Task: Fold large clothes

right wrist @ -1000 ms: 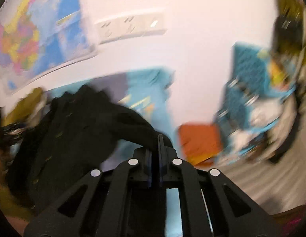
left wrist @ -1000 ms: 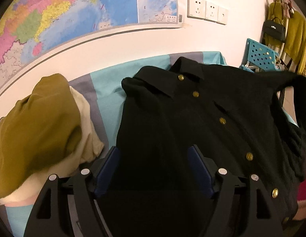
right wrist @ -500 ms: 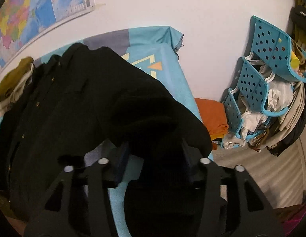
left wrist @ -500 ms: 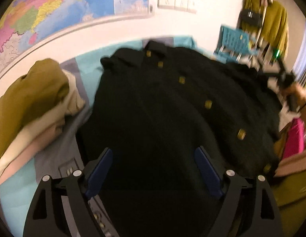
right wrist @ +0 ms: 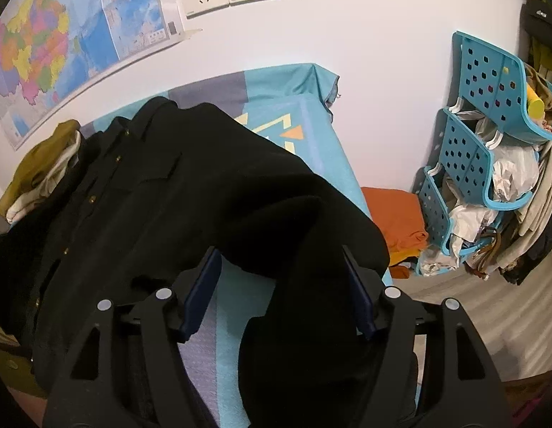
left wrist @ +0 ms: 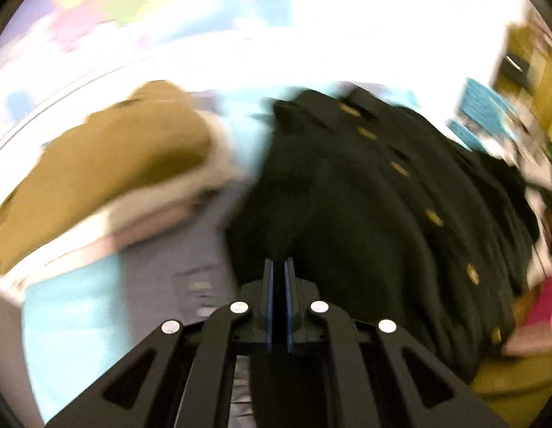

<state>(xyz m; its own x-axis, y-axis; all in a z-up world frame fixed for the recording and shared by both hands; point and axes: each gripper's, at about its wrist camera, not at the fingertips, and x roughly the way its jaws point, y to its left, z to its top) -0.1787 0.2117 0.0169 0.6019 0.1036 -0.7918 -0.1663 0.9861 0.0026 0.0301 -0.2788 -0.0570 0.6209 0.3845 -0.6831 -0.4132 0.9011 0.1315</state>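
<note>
The left-wrist view is badly smeared, but the left tongs (left wrist: 278,267) read clearly enough: their two blue pads are pressed almost together at the near-left hem of the black coat (right wrist: 140,192). Whether cloth is pinched between them, I cannot tell through the blur. The coat lies spread over the bed (right wrist: 333,149), collar toward the wall, its gold buttons running down the front. Over on the right, the right tongs (right wrist: 281,285) have their jaws opening wide, and a thick fold of black sleeve (right wrist: 311,235) sits between the pads, draping down over the tool without being pressed. The sleeve's lower end is cut off by the frame. At the bed's far-left corner, a heap of mustard and cream clothes (right wrist: 40,171) is half hidden behind the coat. Beyond the right edge stands a blue rack (right wrist: 465,164), stuffed with things too jumbled to name.
</note>
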